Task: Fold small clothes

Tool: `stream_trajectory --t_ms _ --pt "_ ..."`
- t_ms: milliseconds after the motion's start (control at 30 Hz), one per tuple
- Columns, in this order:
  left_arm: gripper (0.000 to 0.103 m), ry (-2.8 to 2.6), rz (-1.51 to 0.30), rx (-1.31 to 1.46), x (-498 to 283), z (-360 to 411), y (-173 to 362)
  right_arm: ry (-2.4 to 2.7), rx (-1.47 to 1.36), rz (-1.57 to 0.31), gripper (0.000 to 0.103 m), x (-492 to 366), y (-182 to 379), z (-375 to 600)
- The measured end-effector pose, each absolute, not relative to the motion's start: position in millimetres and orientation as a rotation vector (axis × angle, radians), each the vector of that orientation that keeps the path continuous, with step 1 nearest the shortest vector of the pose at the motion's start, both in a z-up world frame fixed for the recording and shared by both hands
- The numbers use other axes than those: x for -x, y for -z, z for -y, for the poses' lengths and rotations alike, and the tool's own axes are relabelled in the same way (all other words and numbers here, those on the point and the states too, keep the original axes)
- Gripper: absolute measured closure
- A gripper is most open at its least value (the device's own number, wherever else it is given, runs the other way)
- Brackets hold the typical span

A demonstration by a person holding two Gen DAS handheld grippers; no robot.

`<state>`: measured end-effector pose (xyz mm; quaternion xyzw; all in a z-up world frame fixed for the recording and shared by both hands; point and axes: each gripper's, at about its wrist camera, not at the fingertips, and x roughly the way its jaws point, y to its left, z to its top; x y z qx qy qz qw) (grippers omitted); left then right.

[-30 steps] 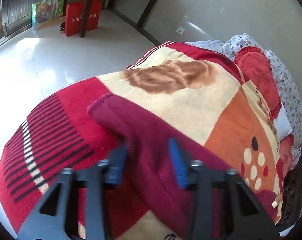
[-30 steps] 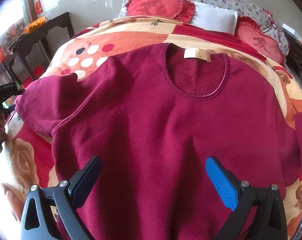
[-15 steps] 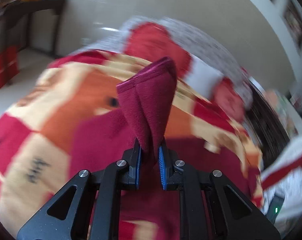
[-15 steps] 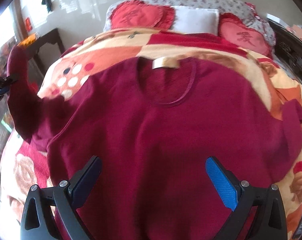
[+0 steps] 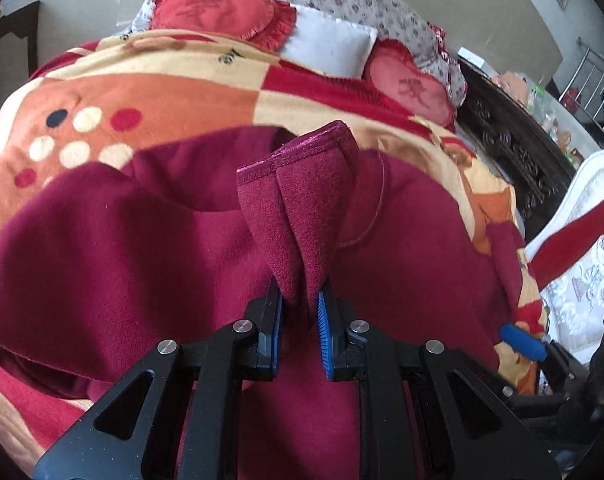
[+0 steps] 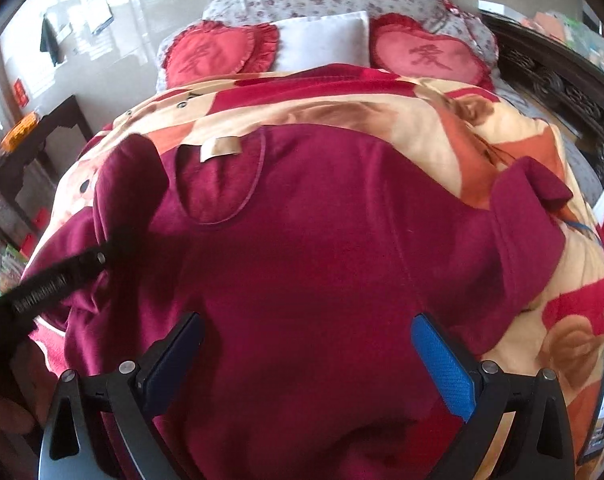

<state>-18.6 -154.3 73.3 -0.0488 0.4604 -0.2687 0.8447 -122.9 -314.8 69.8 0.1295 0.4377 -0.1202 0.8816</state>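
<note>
A dark red short-sleeved top (image 6: 322, 248) lies face up on a patterned blanket, neck label (image 6: 219, 148) toward the pillows. My left gripper (image 5: 299, 312) is shut on the top's left sleeve (image 5: 302, 208) and holds it lifted over the chest, cuff upward. In the right wrist view that sleeve (image 6: 129, 188) stands up at the left, with the left gripper's black body (image 6: 57, 280) below it. My right gripper (image 6: 308, 360) is open and empty, hovering over the top's lower body. The other sleeve (image 6: 530, 200) lies flat at the right.
The red, orange and cream blanket (image 6: 442, 120) covers the bed. Two red heart cushions (image 6: 430, 56) and a white pillow (image 6: 322, 40) sit at the head. A dark carved bed frame (image 5: 510, 148) runs along the right. A dark side table (image 6: 33, 148) stands left.
My left gripper shut on the left sleeve, lifted it off the blanket and carried it inward over the top. My right gripper stayed open, shifting slightly over the lower body.
</note>
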Motion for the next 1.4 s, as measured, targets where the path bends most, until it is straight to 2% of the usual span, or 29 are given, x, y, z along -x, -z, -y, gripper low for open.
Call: stream_trajectory --t_ms 233,333,400,500,533,700,833,900,1000,1033,1100,1133,1167,1400 --pt "0.089 0.640 -1.017 0.074 33 169 -60 0.254 -0.294 -0.909 0.000 121 -68 321" --pt "0.085 0.663 -1.041 0.045 38 171 -59 0.239 -0.327 -0.902 0.000 120 -69 324" --pt "0.067 0.688 -1.047 0.025 44 168 -64 0.229 -0.351 -0.899 0.000 118 -71 325" --pt "0.051 0.705 -1.022 -0.001 56 153 -81 0.204 -0.377 -0.892 0.000 114 -73 324" --pt "0.043 0.708 -1.003 -0.007 60 144 -89 0.193 -0.390 -0.889 0.000 112 -73 324" --pt "0.042 0.560 -0.875 -0.082 64 92 -113 0.156 -0.442 -0.914 0.000 105 -64 322" --pt "0.042 0.347 -0.798 -0.142 54 49 -107 0.146 -0.404 -0.942 0.001 94 -54 317" --pt "0.042 0.263 -0.838 -0.154 43 33 -89 0.112 -0.393 -0.942 0.009 87 -50 314" --pt "0.042 0.233 -0.937 -0.117 32 19 -60 0.071 -0.350 -0.999 0.028 70 -33 306" --pt "0.042 0.233 -0.962 -0.107 31 17 -53 0.084 -0.310 -1.005 0.039 66 -30 302" --pt "0.042 0.240 -0.990 -0.083 33 15 -43 0.067 -0.264 -0.971 0.067 65 -36 296" --pt "0.042 0.241 -0.991 -0.078 34 15 -42 0.059 -0.243 -0.963 0.085 65 -41 293" --pt "0.042 0.241 -0.988 -0.073 36 14 -42 0.045 -0.234 -0.946 0.098 66 -49 292" --pt "0.042 0.292 -0.958 -0.010 50 18 -63 0.028 -0.166 -0.724 0.098 87 -147 303"
